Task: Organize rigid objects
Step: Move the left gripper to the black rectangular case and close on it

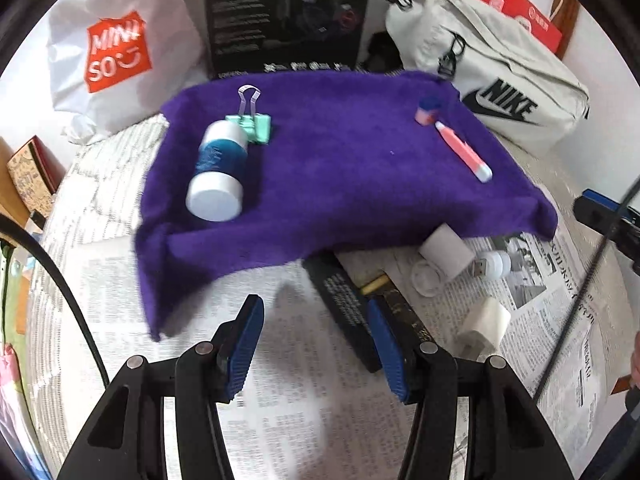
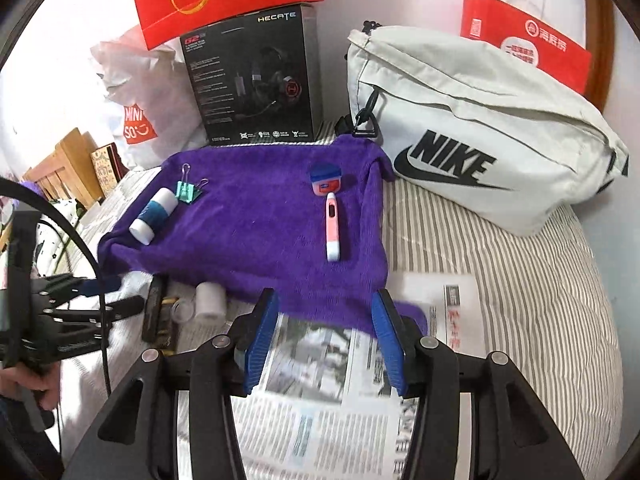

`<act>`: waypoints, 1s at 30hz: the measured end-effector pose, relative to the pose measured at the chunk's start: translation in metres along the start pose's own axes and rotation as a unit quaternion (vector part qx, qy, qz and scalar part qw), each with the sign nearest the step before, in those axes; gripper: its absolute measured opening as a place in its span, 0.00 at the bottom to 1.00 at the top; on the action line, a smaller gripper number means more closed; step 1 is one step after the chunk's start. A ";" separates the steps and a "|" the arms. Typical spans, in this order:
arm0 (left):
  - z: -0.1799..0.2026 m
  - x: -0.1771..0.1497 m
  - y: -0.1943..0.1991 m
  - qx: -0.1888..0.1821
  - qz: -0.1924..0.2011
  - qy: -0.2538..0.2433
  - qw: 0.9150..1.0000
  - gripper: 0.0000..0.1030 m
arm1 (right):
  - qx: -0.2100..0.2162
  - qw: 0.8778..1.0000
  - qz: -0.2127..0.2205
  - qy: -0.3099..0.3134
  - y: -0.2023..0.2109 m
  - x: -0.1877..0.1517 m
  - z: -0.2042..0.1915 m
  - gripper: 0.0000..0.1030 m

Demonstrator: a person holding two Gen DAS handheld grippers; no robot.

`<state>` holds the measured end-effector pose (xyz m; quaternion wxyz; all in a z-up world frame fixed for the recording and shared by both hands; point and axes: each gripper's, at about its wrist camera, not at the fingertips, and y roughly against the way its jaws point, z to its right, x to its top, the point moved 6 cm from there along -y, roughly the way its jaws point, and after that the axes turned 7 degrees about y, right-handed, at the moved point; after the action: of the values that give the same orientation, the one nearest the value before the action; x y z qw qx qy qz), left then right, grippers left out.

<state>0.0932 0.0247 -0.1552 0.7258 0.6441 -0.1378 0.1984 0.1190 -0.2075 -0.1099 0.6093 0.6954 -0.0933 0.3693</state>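
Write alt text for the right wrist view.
Open, empty right tongs hover over newspaper before a purple towel holding a white-capped bottle, green binder clip, small jar and pink pen.

A deep purple towel (image 2: 256, 236) covers the middle of a bed sheet (image 2: 500, 280) striped grey and white. Near the towel's left edge lie a white bottle (image 2: 154, 216) with a teal band and a mint-green binder clip (image 2: 186, 192) with silvery handles. Toward its right edge sit a small pink jar (image 2: 325, 182) with a blue lid and a pink-and-white pen-shaped stick (image 2: 332, 226). Black-and-white newspaper (image 2: 320, 400) lies by the near edge. Behind stand an off-white bag (image 2: 460, 128) with black lettering, a black box (image 2: 256, 80) and red paper bags (image 2: 528, 44). Both grippers' pads (image 2: 260, 340) are blue on black frames.
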 end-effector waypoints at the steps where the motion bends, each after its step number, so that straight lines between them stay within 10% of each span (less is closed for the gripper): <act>1: 0.002 0.000 -0.003 0.001 -0.003 -0.002 1.000 0.51 | 0.002 1.000 -0.001 -0.002 0.002 -0.003 -0.001 0.47; 21: 0.003 -0.007 -0.016 0.032 -0.010 -0.025 0.999 0.59 | 0.020 1.000 -0.009 0.016 -0.001 -0.011 -0.017 0.47; 25: 0.005 -0.006 -0.012 0.016 0.006 -0.021 1.000 0.21 | 0.022 0.999 -0.014 0.022 -0.004 -0.014 -0.020 0.47; 30: 0.000 -0.004 -0.013 0.007 0.001 -0.016 1.000 0.21 | 0.030 0.999 -0.021 0.030 -0.008 -0.019 -0.025 0.47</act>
<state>0.0954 0.0232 -0.1681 0.7187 0.6522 -0.1490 0.1895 0.1008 -0.1888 -0.1285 0.5986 0.7039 -0.0492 0.3792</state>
